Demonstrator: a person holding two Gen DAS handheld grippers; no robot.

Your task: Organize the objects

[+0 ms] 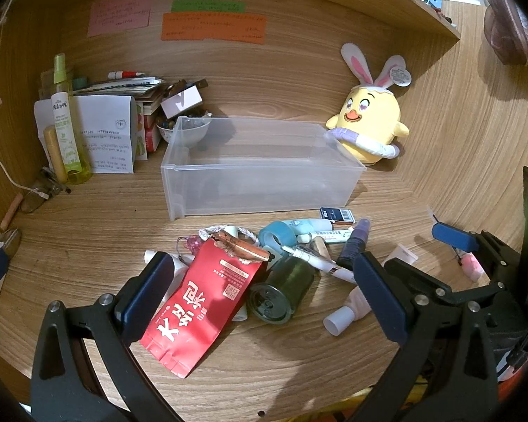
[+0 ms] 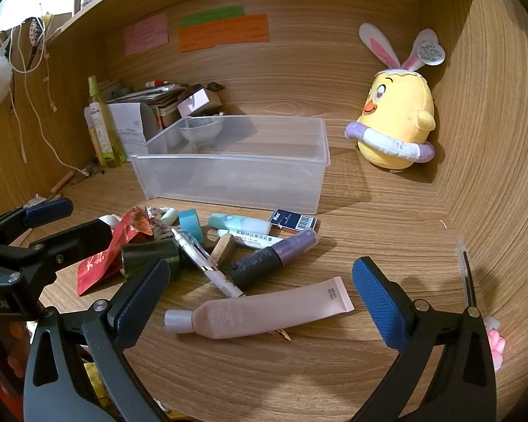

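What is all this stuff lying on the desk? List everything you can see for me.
bin: one, clear, empty, mid-desk.
plush chick: one, yellow, right corner.
red pouch: one, front left of the pile.
dark jar: one, green, on its side beside the pouch.
pink tube: one, nearest the front.
purple bottle: one, lying in the pile.
pen: one, white.
tape roll: one, blue.
spray bottle: one, green, back left.
sticky notes: three; pink, green, orange; back wall.
left gripper: open.
right gripper: open.
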